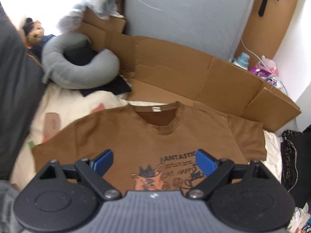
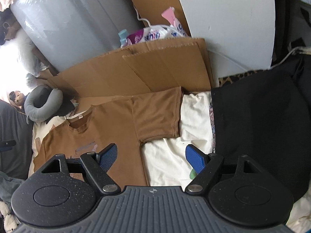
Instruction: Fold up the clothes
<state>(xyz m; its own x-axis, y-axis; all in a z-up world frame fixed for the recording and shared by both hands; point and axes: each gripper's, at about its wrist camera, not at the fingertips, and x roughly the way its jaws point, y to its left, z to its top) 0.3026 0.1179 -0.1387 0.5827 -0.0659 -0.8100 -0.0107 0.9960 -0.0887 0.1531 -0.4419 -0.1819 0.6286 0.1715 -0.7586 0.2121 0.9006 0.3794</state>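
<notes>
The bed under its cream sheet gives a broad flat base, and the brown T-shirt lies spread on it print-up, collar at the far side, both sleeves out, so every edge is open to a grip. Left tongs hover wide over the chest print; right tongs gape, empty, above the shirt's right side seam under the sleeve.

T-shirt hem hidden behind hand-held gripper, small print blurred, unreadable
</notes>
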